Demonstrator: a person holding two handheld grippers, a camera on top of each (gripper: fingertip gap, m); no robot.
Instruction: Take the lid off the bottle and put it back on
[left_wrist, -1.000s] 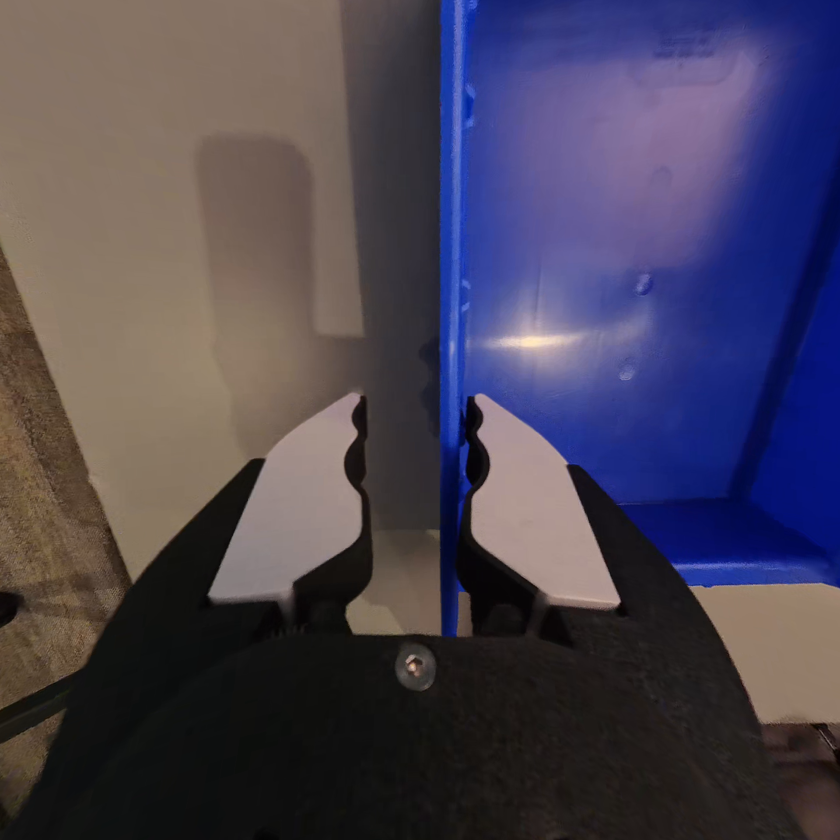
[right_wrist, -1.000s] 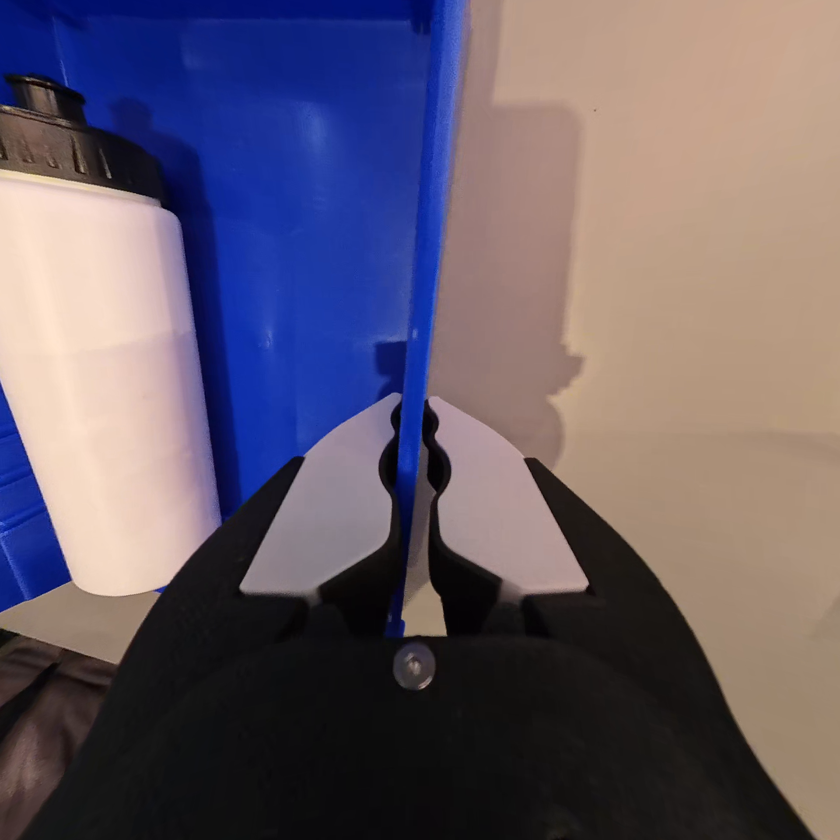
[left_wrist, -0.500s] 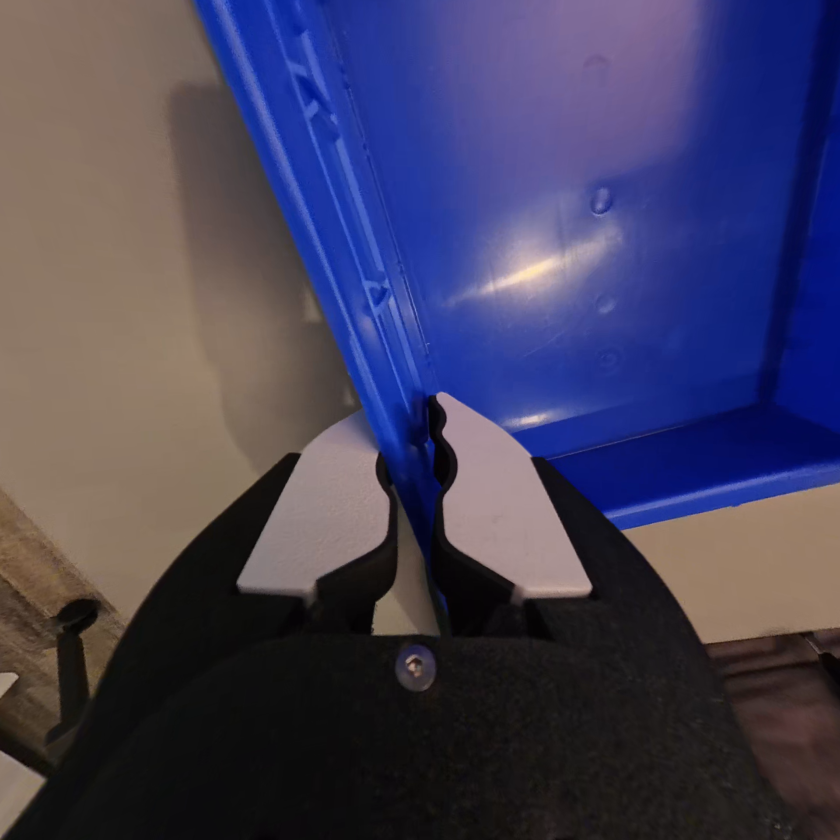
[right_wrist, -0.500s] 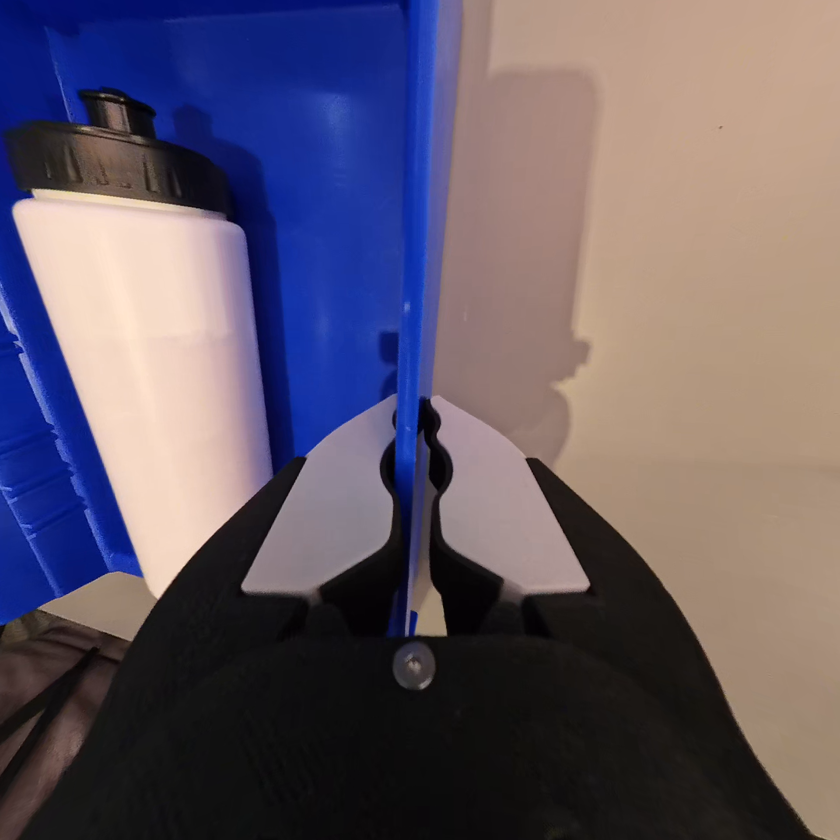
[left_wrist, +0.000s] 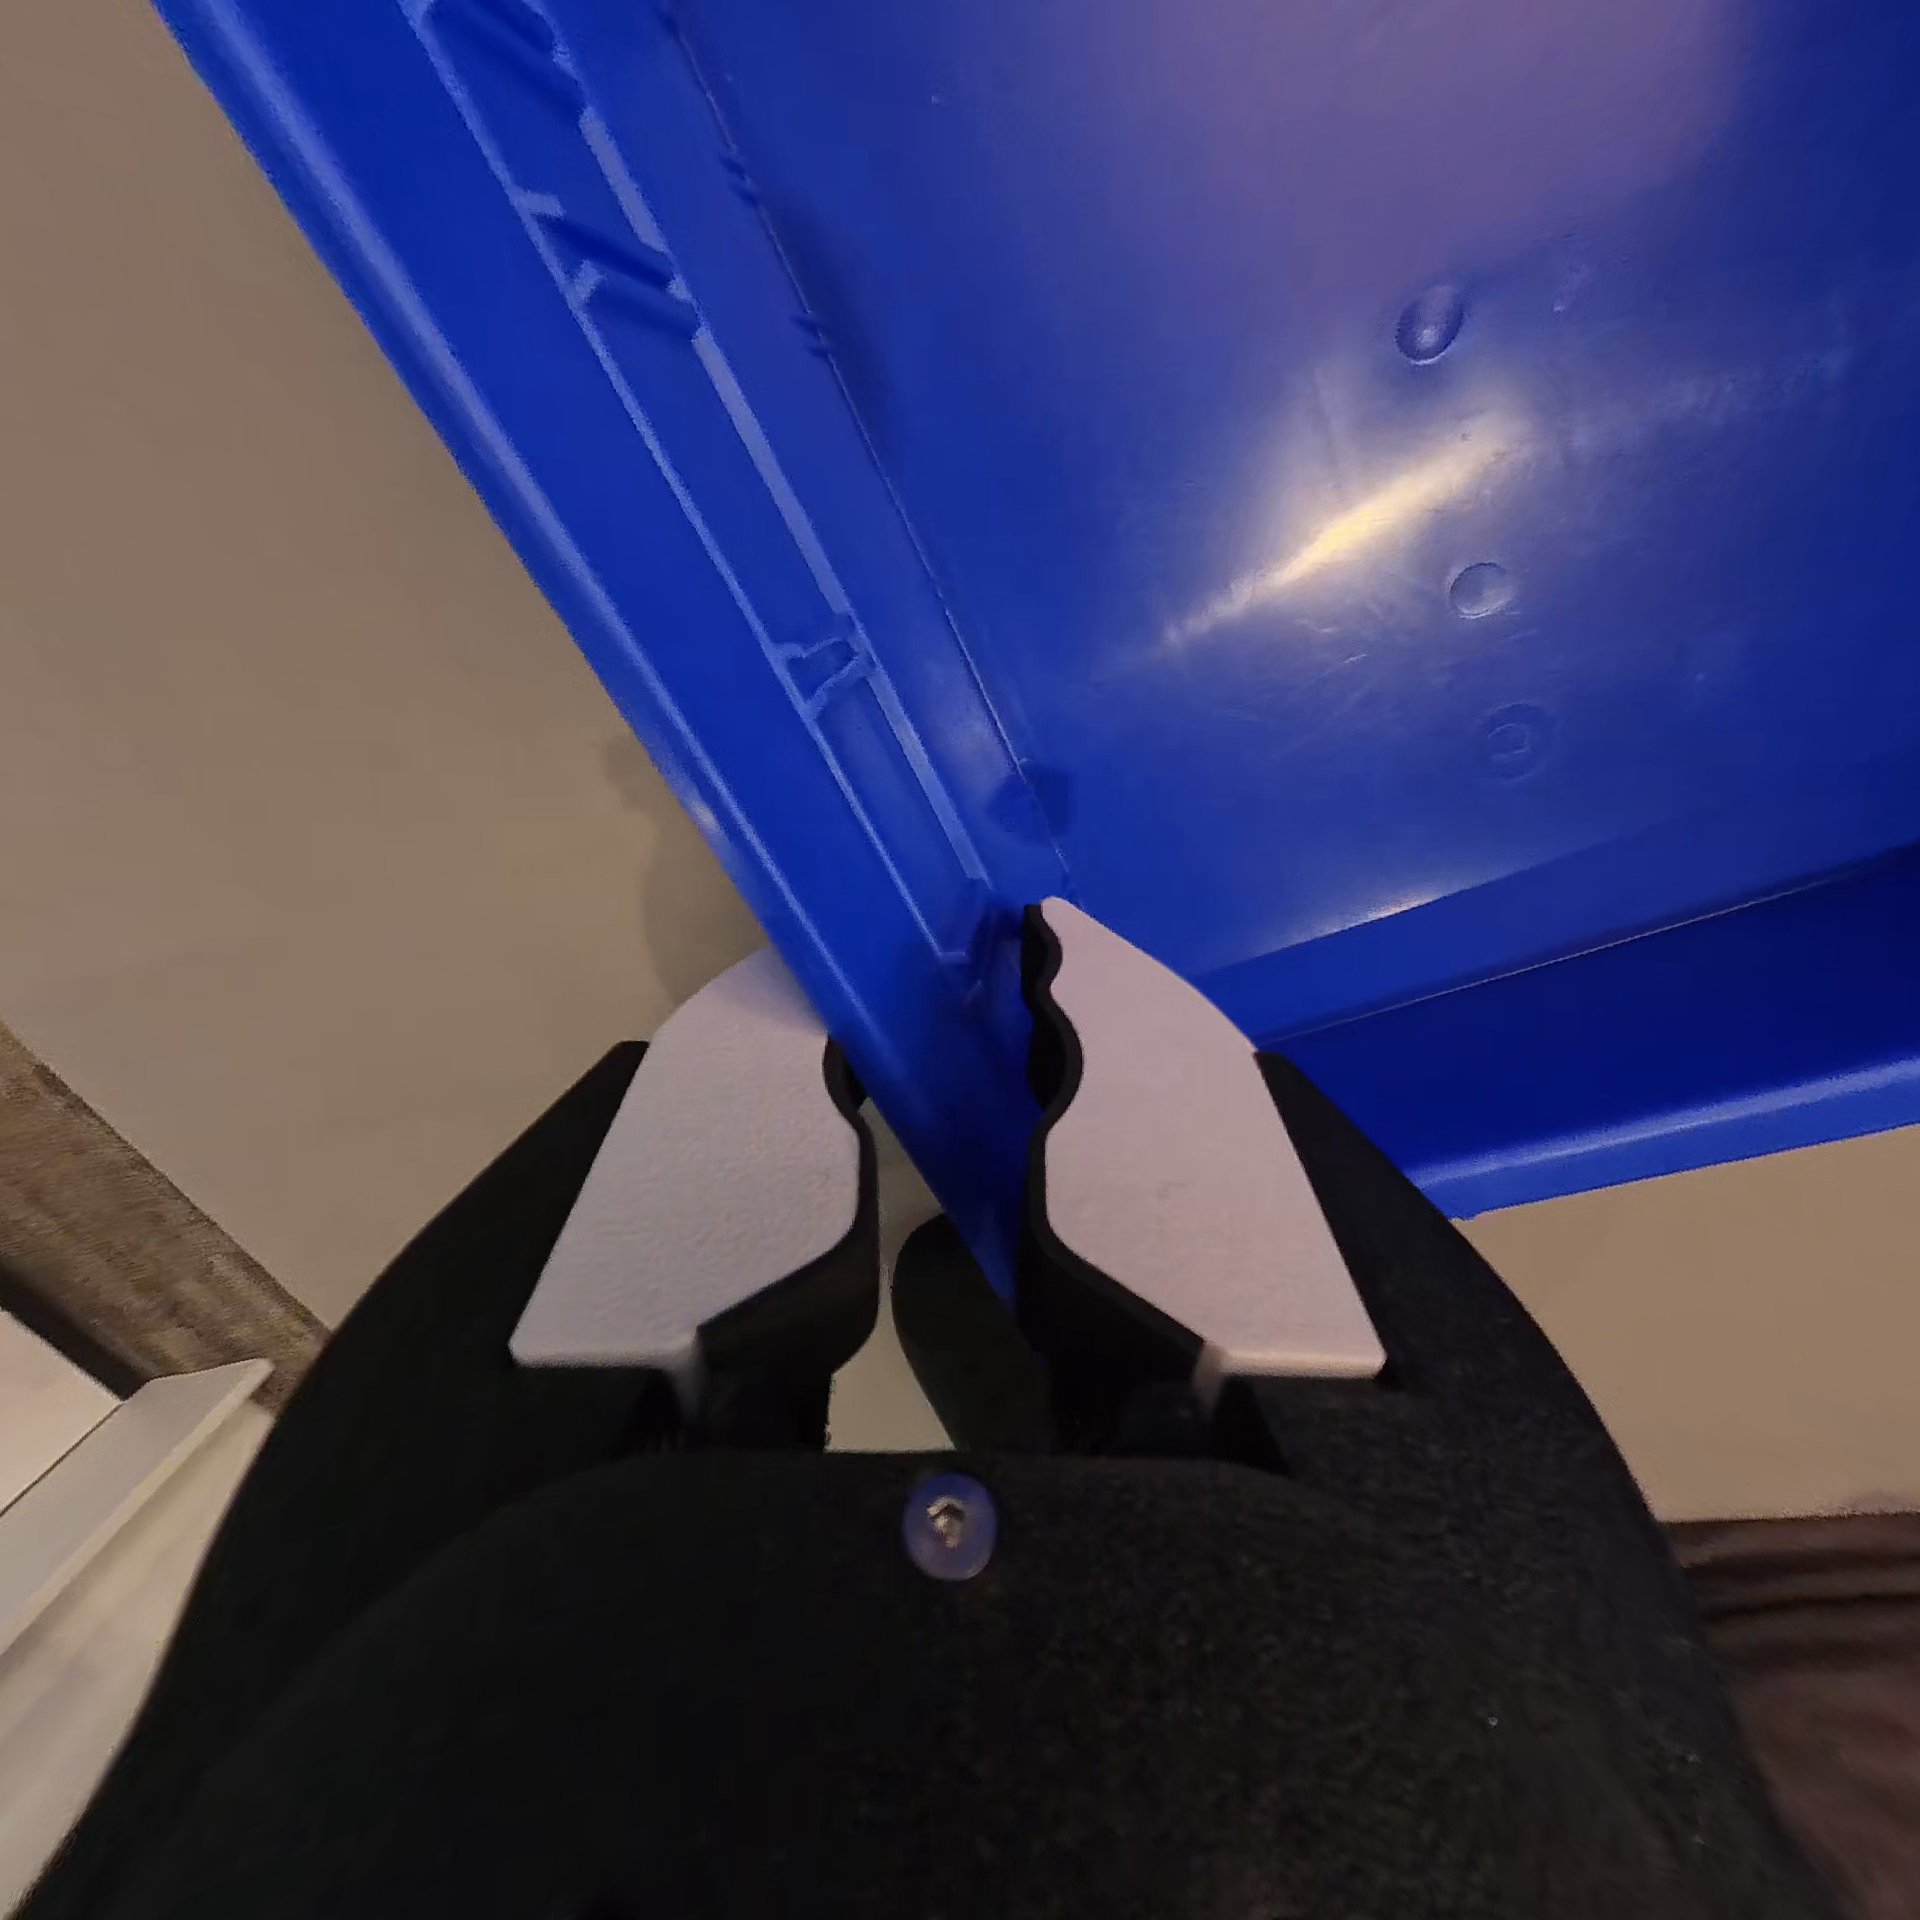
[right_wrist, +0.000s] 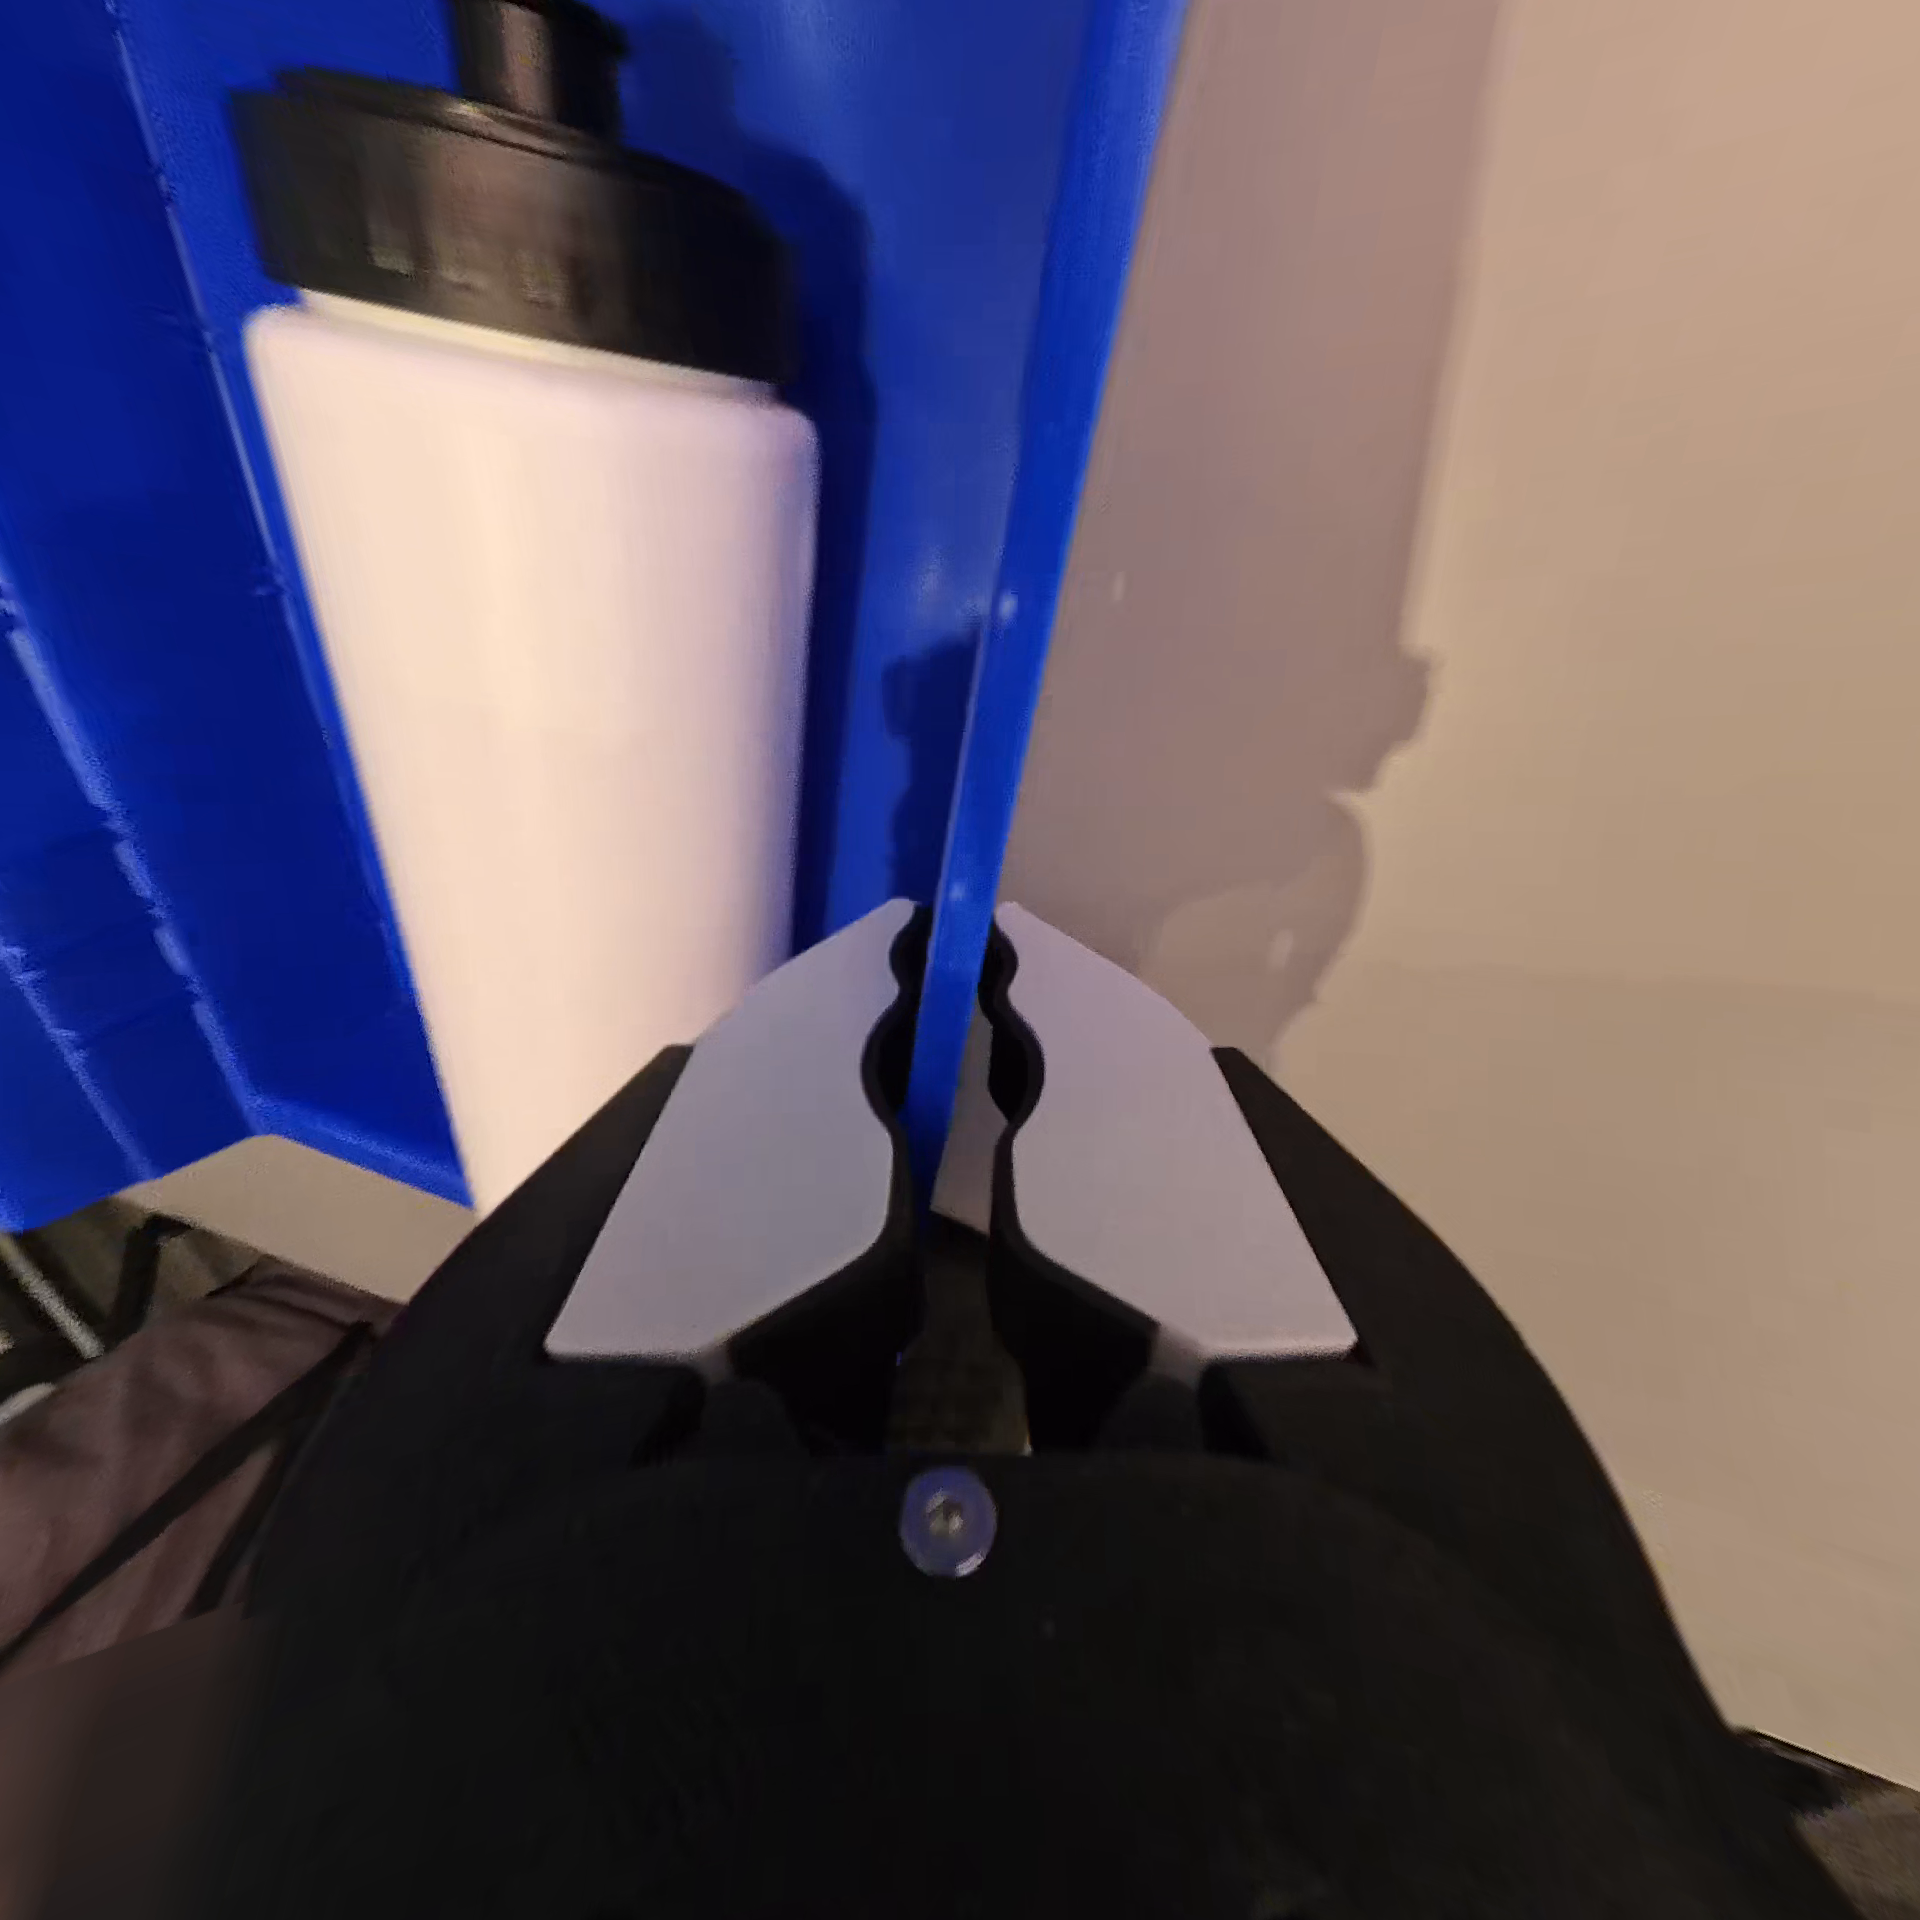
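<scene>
Flanking bottle (right_wrist: 540, 707): blue bin (right_wrist: 987, 727) walls

Black left gripper (left_wrist: 925, 935) – pale fingers (left_wrist: 1164, 1122), wavy black pads, one screw.

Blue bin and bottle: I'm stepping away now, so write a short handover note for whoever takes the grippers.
Left gripper: shut on the blue bin, at its left wall near a corner.
Right gripper: shut on the bin's right wall.
White bottle lies inside the bin, black lid on.
Done: both bin walls are gripped; the bin looks tilted.
Left: release the bin, grip the bottle, take the lid off, put it back on.
</scene>
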